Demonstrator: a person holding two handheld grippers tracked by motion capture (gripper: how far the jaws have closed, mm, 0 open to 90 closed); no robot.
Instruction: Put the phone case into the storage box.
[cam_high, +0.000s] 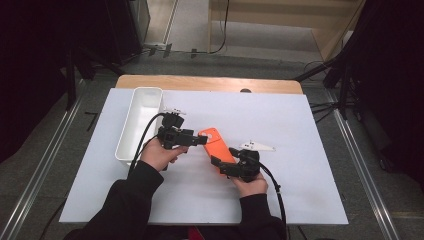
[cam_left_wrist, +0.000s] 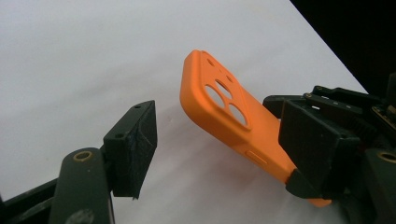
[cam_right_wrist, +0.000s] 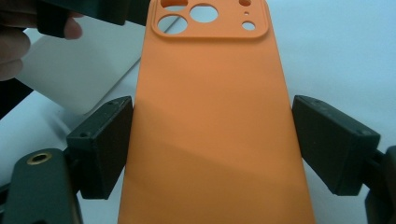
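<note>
1. The orange phone case (cam_high: 216, 145) sits at the centre of the high view, over the white sheet (cam_high: 290, 130) that covers the table. Its camera-hole end points to the upper left of the frame and its other end to the lower right.

2. The right gripper (cam_high: 220, 164) holds the lower-right end. In the right gripper view the case (cam_right_wrist: 210, 130) runs straight up the frame between the two black jaws; the left pad touches its long edge, the right pad looks very close or just touching, so I judge a wide grip across its width.

3. The left gripper (cam_high: 200, 140) comes in from the left of the high view and points at the camera-hole end. In the left gripper view its jaws stand about half open with nothing pressed between them; the case (cam_left_wrist: 233, 116) lies toward the right jaw, its long axis slanting from upper centre to lower right.

4. The left hand is nearer to the free end, so the next move likely depends on closing those jaws across that end.

5. A white tray (cam_high: 140, 122) stands at the left of the high view, apart from the case.
</note>
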